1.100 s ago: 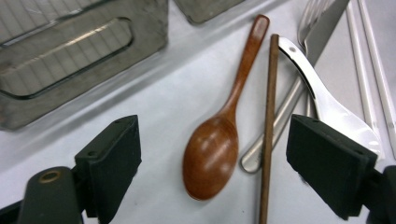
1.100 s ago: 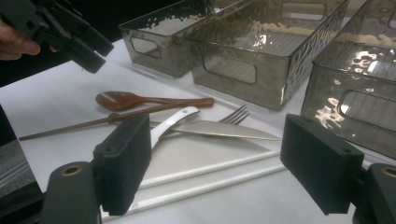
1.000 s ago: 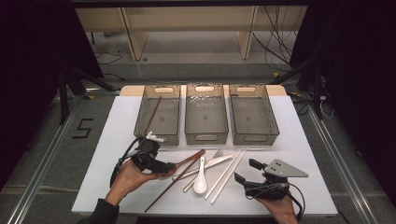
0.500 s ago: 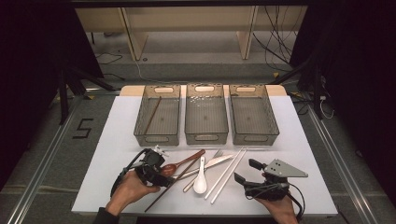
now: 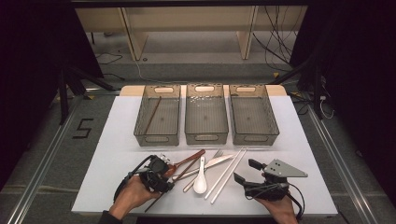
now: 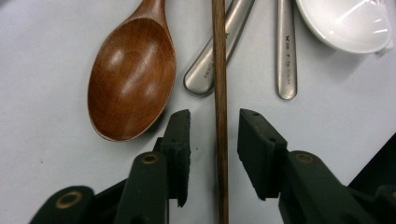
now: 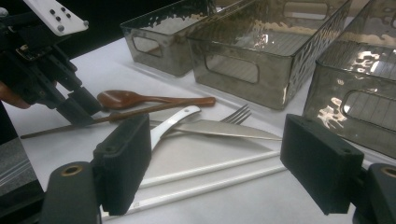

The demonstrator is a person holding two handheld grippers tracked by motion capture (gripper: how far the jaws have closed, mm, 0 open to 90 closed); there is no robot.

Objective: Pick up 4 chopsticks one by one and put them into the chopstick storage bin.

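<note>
Just beside the wooden spoon (image 6: 133,77), the left gripper (image 6: 215,142) has come down from above the table and its jaws have just been closing around the brown chopstick (image 6: 219,116). The stick lies between them, but the pads do not press it yet, so the grasp is not finished. The right gripper (image 7: 210,158) rests wide open, well apart from the spoon. Beyond the spoon there is free table (image 5: 116,135) toward the left bin (image 5: 140,128), where another brown chopstick (image 5: 152,115) lies.

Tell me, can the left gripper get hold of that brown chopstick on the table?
Probably yes. The left gripper has its jaws on either side of the brown chopstick, closing in with small gaps left. The wooden spoon lies beside it, clear of the jaws.
</note>
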